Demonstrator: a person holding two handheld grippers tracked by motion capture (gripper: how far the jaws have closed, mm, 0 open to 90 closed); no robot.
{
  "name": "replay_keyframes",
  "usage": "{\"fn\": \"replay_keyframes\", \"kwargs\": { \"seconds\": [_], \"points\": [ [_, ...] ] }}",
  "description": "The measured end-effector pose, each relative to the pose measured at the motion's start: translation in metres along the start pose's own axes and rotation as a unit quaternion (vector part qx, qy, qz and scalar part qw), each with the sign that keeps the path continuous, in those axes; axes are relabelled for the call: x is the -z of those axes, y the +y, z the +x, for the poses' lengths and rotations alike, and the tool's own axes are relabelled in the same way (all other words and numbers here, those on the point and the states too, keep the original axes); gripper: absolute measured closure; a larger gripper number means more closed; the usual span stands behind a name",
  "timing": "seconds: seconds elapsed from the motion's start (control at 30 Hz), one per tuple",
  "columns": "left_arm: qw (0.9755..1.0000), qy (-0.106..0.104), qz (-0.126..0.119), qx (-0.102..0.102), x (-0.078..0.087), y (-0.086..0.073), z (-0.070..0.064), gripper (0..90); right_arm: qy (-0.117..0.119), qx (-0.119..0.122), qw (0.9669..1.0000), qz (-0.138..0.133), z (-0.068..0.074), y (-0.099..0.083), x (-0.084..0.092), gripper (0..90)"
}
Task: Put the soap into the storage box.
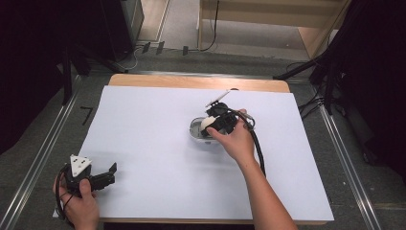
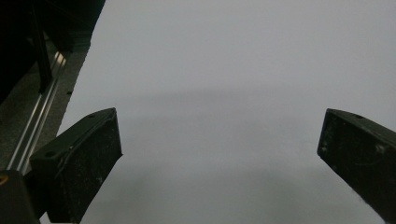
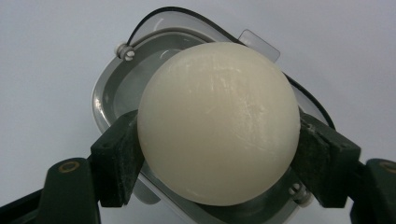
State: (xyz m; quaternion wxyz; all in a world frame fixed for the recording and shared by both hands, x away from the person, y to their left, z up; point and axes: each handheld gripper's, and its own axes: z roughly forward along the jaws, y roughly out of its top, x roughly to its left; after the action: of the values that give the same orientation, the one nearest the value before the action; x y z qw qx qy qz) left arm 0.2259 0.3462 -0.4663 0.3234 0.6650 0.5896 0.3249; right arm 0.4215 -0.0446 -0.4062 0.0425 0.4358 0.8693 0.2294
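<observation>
A cream-white ball [image 3: 218,123] is clamped between the two black jaws of my right gripper [image 3: 218,154], just above a small grey open box [image 3: 116,88] with a clear lid. From above, the ball [image 1: 207,124] and right gripper [image 1: 215,125] hover over that box [image 1: 195,129] near the middle of the white sheet. My left gripper [image 1: 111,171] rests at the sheet's near left corner, its jaws spread wide with nothing between them; the left gripper [image 2: 219,154] faces bare white paper.
The white sheet [image 1: 153,143] covers a wooden table [image 1: 191,81]. Metal rails [image 1: 43,153] run along both sides on the grey floor. The right gripper's cable [image 1: 258,148] trails back along the forearm. Dark stands and curtains flank the table.
</observation>
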Motion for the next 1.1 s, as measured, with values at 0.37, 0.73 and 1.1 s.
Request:
{"fn": "replay_keyframes", "kwargs": {
  "seconds": [0.37,0.73,1.1],
  "points": [
    [1.0000,0.000,0.000,0.002,-0.0002,0.0000,0.0003,0.1,0.000,0.001,0.9999,0.017,0.0003,-0.0010,-0.0084,24.9],
    [1.0000,0.000,0.000,0.002,-0.0003,0.0000,0.0003,0.1,0.001,-0.011,0.9999,0.008,-0.0014,-0.0027,-0.0083,24.7],
    [1.0000,0.000,0.000,0.001,-0.0004,0.0000,0.0002,0.1,0.004,-0.015,0.9998,-0.009,-0.0038,-0.0039,0.0000,23.7]
  ]
}}
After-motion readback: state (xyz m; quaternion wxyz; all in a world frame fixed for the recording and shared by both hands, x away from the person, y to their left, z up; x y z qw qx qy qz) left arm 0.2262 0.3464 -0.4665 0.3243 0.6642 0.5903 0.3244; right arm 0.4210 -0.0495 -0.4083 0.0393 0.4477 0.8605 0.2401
